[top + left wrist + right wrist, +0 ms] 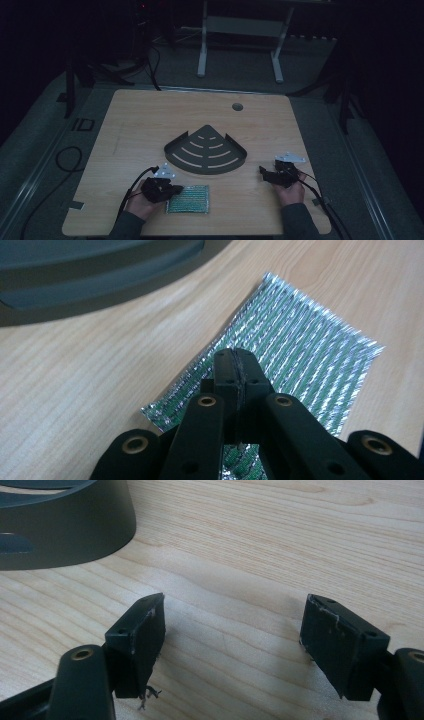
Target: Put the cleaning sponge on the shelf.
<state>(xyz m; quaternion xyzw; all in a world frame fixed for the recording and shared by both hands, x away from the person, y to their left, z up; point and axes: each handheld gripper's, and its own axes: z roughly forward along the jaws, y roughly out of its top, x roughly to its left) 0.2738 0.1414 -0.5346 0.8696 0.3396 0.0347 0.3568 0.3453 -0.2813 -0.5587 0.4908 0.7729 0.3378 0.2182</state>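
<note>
A shiny rectangular pad [187, 199] with green and silver stripes lies flat near the table's front edge, left of centre. My left gripper [175, 189] sits at its left side. In the left gripper view the jaws are pressed together, shut, with their tips [235, 360] over the pad [310, 355]; I see nothing between them. A dark grey fan-shaped tray [206, 150] with curved slots rests mid-table. My right gripper [264, 172] lies to the tray's right. It stands open [232, 630] over bare wood, with the tray's wall [75, 530] ahead to its left.
The wooden table [150, 115] has a round cable hole [237, 106] near its far edge. A white desk frame [240, 30] stands on the floor beyond. A black cable [65, 160] loops on the floor to the left. The room around is dark.
</note>
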